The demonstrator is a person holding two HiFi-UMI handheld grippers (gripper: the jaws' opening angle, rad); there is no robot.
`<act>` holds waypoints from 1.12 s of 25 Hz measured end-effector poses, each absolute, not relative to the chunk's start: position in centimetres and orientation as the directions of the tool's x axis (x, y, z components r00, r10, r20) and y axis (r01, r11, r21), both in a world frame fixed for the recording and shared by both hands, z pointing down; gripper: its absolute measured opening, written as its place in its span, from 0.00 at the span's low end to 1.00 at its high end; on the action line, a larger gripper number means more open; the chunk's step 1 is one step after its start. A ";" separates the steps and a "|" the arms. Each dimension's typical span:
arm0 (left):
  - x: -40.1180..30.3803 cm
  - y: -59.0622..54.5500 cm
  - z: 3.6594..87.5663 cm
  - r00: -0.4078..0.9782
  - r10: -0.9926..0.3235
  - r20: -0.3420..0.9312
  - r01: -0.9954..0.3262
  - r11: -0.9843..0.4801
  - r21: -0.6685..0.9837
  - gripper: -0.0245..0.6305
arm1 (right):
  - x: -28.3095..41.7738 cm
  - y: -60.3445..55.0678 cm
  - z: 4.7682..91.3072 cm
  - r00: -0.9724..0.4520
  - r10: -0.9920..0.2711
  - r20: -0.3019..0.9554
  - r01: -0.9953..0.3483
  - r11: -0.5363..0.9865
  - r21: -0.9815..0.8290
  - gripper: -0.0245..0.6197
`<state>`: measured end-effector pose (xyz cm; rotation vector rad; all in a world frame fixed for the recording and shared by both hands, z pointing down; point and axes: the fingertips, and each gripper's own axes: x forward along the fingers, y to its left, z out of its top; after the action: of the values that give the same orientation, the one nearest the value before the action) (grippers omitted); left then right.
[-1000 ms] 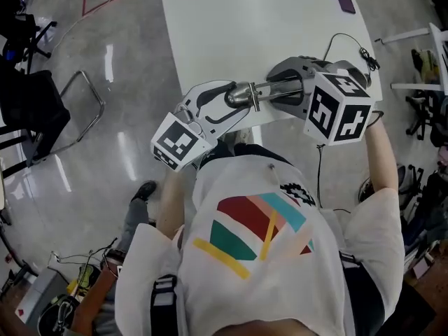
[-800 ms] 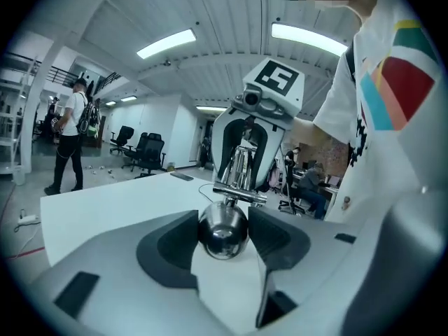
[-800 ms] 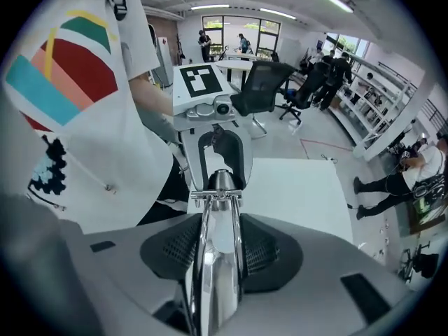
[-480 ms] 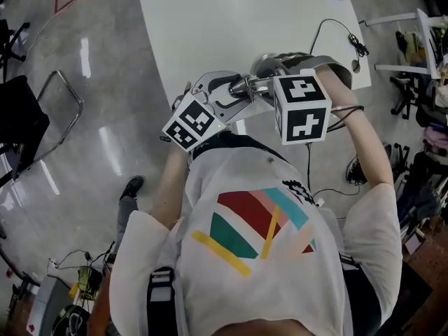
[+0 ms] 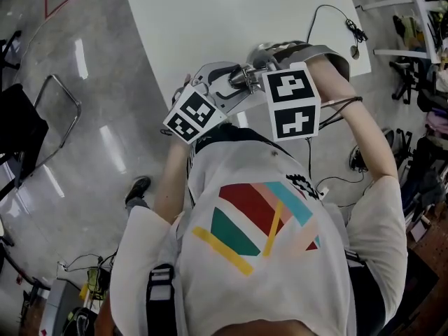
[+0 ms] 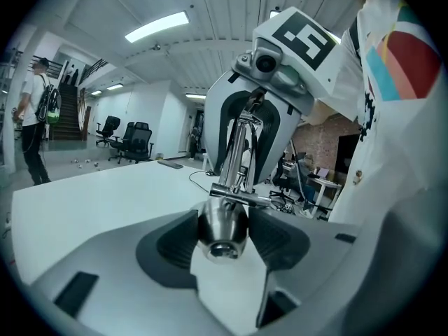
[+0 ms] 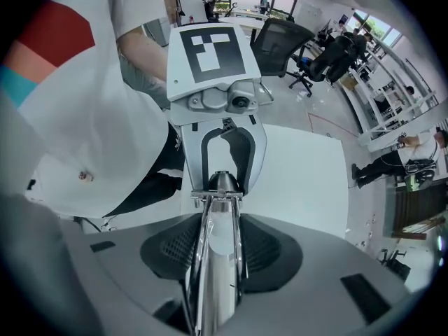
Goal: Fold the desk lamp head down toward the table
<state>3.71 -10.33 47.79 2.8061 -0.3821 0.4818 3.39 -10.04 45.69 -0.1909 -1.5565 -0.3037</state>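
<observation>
The chrome desk lamp (image 6: 222,224) is held in the air between the two tongs, just over the near edge of the white tabletop (image 5: 210,19) and close in front of the person's chest (image 5: 259,208).

The left tongs (image 6: 224,243) are closed on the lamp's cone-shaped end. Both dark pads press its sides, with the jaws standing fairly wide around it. From that cone a short cross pin and two thin rods run up into the right tongs (image 7: 213,247). These point down and are clamped on the lamp's long shiny tube (image 7: 210,285), a ribbed pad on each side of it.

In the head view, the left marker cube (image 5: 192,114) and the right marker cube (image 5: 292,102) sit side by side above the near edge, hiding most of the lamp.

A black cable (image 5: 352,29) lies looped on the tabletop near its right edge. Black office chairs (image 7: 280,40) stand on the floor beyond the tabletop.
</observation>
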 end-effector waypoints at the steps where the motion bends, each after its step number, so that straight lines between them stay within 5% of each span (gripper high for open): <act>1: 4.0 -10.1 47.7 0.910 -0.212 0.356 -0.301 -0.929 0.217 0.44 | 3.7 -9.9 45.6 -0.013 -0.073 0.997 0.310 0.948 0.073 0.30; 14: 1.4 -9.4 46.7 0.873 -0.251 0.418 -0.322 -0.941 0.108 0.44 | 2.2 -10.3 44.9 -0.109 -0.235 0.966 0.315 0.913 0.258 0.31; 28: -0.6 -13.0 37.9 0.913 -0.359 0.196 -0.383 -0.918 0.101 0.44 | 1.8 -10.5 44.4 -0.164 -0.326 0.931 0.309 0.880 0.362 0.31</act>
<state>-0.64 -13.03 37.90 2.9373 -0.5724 0.2616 1.79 -10.53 44.38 0.0130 -1.6430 -0.5581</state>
